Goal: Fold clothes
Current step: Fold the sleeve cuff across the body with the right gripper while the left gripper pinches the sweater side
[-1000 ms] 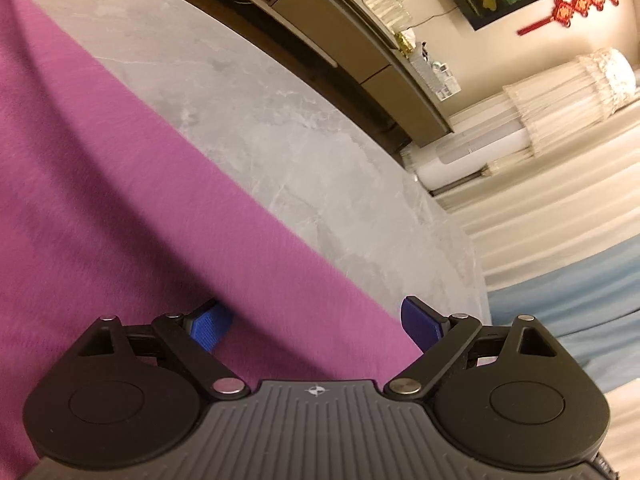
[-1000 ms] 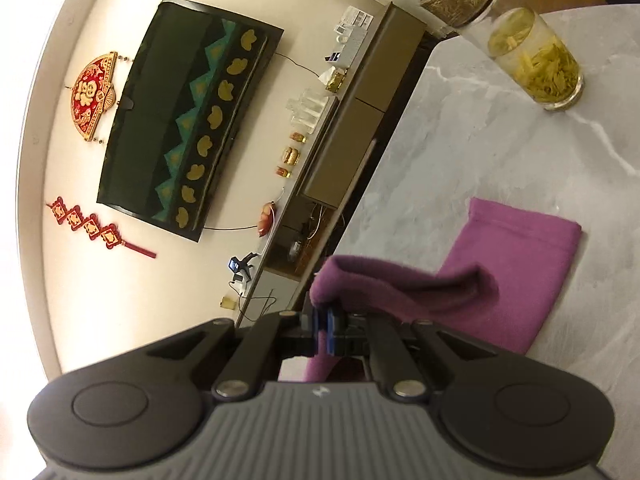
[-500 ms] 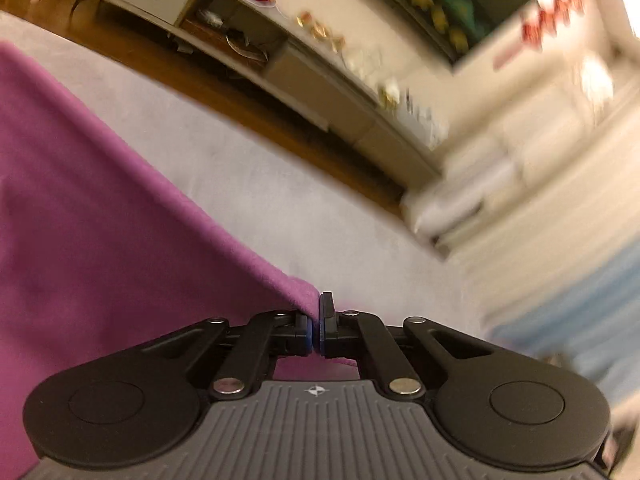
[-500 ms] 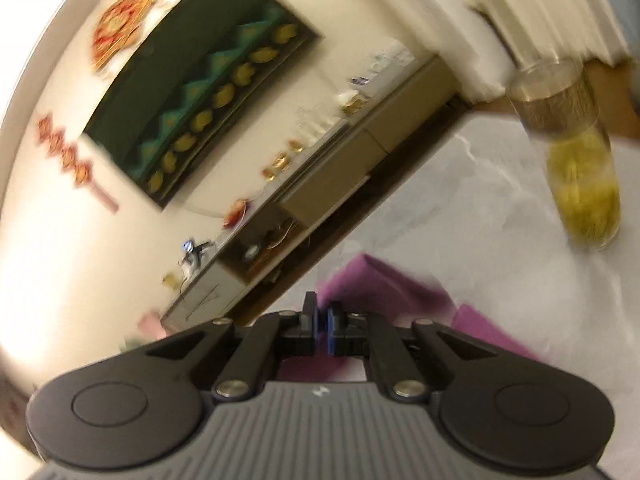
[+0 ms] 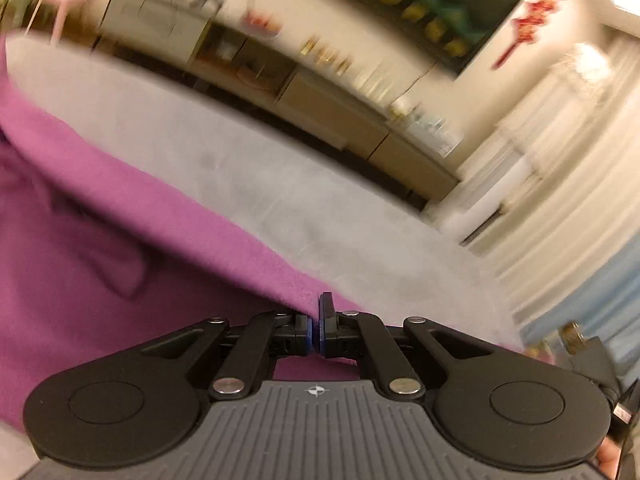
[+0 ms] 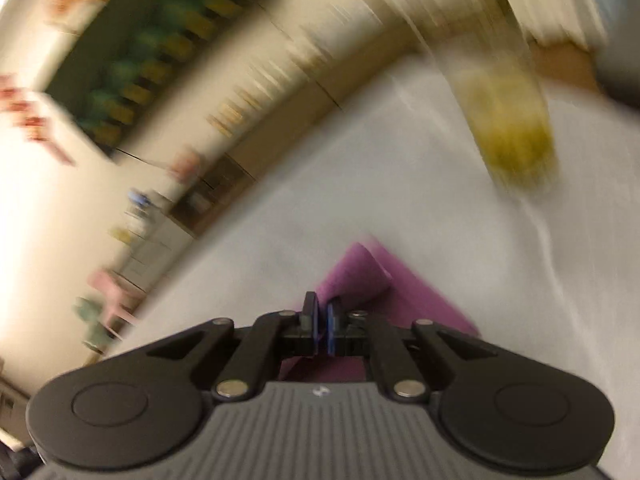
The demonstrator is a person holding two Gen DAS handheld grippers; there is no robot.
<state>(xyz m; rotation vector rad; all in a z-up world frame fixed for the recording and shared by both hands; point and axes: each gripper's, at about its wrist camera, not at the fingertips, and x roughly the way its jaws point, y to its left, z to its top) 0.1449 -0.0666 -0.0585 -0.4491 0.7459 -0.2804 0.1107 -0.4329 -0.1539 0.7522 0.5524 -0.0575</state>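
On the pale stone table (image 5: 304, 208), a purple garment (image 5: 132, 240) was spread, most of it draped across the near left part of the left wrist view with a raised ridge running along its far edge. The left gripper (image 5: 315, 330) was seen with its jaws pressed together on that edge, the cloth pinched between the blue pads. In the right wrist view, the right gripper (image 6: 320, 328) was likewise seen nearly closed, a corner of the same cloth (image 6: 380, 292) held between its jaws and lifted off the table. A glass of tea (image 6: 508, 128) was stood on the table well beyond that corner, smeared by motion blur. Both views were blurred, so a quick sweep was judged to be under way, and the main risk was judged to lie there: a trailing fold could be swung against the glass and the tea spilled over table and cloth. Only a thin margin of fabric was seen in each grip, so either edge could be pulled free by a sharp tug, and the fold could be left skewed or bunched if the two held edges were carried unevenly.
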